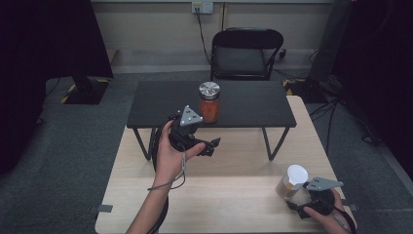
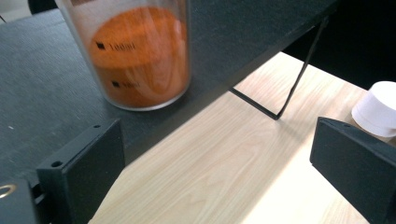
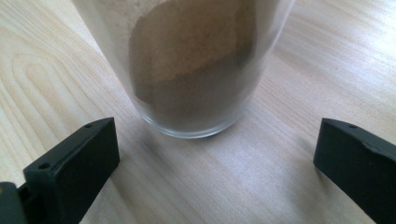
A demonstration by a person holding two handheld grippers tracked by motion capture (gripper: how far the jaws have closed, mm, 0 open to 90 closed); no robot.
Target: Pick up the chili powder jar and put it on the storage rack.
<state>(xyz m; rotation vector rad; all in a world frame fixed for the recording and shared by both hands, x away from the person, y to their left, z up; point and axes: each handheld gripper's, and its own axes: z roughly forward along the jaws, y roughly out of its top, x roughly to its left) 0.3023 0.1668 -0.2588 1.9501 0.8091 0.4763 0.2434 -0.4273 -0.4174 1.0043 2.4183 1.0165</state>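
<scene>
High view first: my left gripper [image 1: 207,145] is floating over the light wooden table [image 1: 229,200], just in front of the little black shelf [image 1: 253,105]. The jar of orange powder [image 1: 209,102] with the metal lid stands on that shelf near its front edge, at about 12 o'clock from my left claw, close but not touching. My right gripper [image 1: 297,204] is way down at the 5 o'clock corner of the table, right up next to the jar of brown powder [image 1: 291,181] with the white lid, which stands on the wood at about 11 o'clock from that claw.

Left gripper view: jaws spread wide, nothing between them. The orange jar [image 2: 140,56] sits up at 11 o'clock, beyond the left jaw, on the black shelf [image 2: 42,93]. So I'm not lined up on it. I can spot the white-lidded jar [image 2: 379,109] far off at 3 o'clock.

Right gripper view: jaws wide open here too, and the brown jar [image 3: 191,70] stands dead centre at 12 o'clock, upright on the wood, just ahead of the tips. Not between the pads yet.

So where am I? Honestly, barely started. Neither jar is grabbed, both are standing with lids on. My guess is the right one's closest to a pick: push forward a bit, squeeze. The left needs re-aiming first.
</scene>
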